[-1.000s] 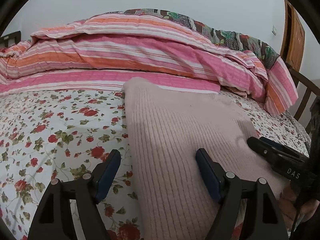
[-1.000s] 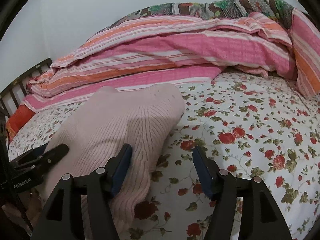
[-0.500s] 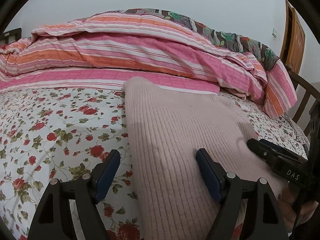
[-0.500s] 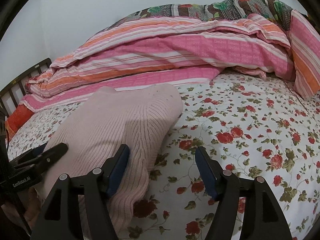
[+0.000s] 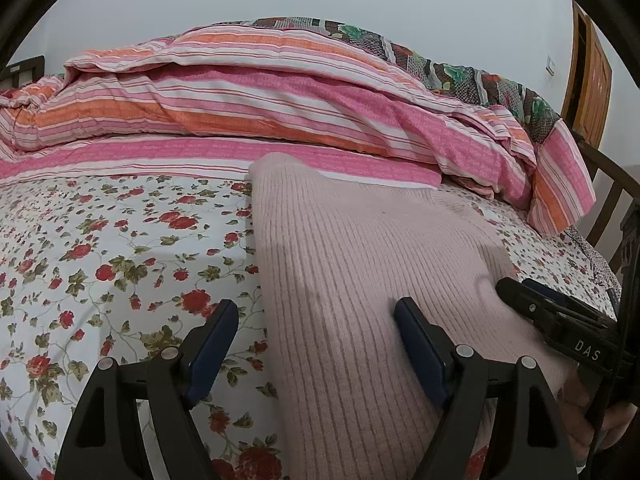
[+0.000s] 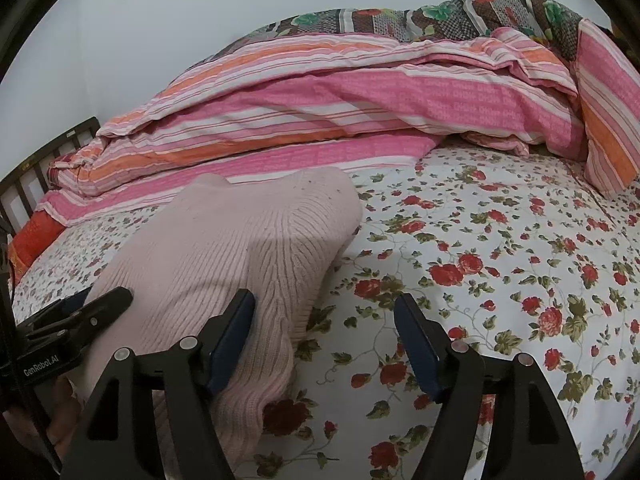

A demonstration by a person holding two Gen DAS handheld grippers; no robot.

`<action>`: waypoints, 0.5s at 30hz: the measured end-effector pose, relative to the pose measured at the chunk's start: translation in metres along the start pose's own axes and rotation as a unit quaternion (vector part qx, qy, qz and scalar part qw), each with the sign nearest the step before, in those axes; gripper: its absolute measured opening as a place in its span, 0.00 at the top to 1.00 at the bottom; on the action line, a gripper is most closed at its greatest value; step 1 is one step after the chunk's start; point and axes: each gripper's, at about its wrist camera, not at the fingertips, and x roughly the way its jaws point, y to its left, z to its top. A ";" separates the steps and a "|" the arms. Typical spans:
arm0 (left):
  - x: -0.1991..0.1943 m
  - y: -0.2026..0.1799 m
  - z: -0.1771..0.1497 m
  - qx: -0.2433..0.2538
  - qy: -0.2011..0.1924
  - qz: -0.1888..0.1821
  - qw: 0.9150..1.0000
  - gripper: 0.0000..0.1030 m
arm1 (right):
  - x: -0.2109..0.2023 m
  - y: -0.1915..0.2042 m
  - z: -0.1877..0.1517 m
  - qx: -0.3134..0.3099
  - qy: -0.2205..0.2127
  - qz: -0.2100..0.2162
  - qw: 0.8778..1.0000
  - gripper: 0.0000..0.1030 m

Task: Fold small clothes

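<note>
left wrist view: a pale pink ribbed knit sweater (image 5: 352, 280) lies folded on a bed covered by a white sheet printed with red roses and green leaves (image 5: 100, 264). its far end touches a rumpled pink, orange and white striped quilt (image 5: 280, 96) heaped along the far edge of the bed. the left gripper (image 5: 316, 348), black with dark blue pads, is released, its jaws spread wide; one finger sits over the bare sheet and the other over the knit, so the sweater's left edge runs between them. whether either finger touches the cloth is hard to tell. the right gripper (image 5: 560, 320) shows at the right, low over the sweater's near right part, a hand behind it.

right wrist view: the right gripper (image 6: 324, 340) is also released, jaws wide apart. its left finger rests against the sweater's (image 6: 224, 256) near right edge, and its right finger is over the rose sheet (image 6: 500, 280). the left gripper (image 6: 76, 312) appears at the left edge, beside the sweater. a dark patchwork blanket with green flowers (image 6: 440, 16) tops the striped quilt (image 6: 340, 96), and a dark slatted bed rail (image 6: 36, 176) stands at the far left corner.
</note>
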 end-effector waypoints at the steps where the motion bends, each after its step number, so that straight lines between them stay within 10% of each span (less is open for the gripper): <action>1: 0.000 0.000 0.000 0.000 0.000 0.000 1.000 0.22 | 0.000 0.000 0.000 0.001 0.000 0.001 1.000 0.31; 15: -0.001 0.001 0.001 -0.008 -0.001 -0.003 1.000 0.23 | -0.024 -0.020 0.015 0.044 -0.034 0.019 0.998 0.31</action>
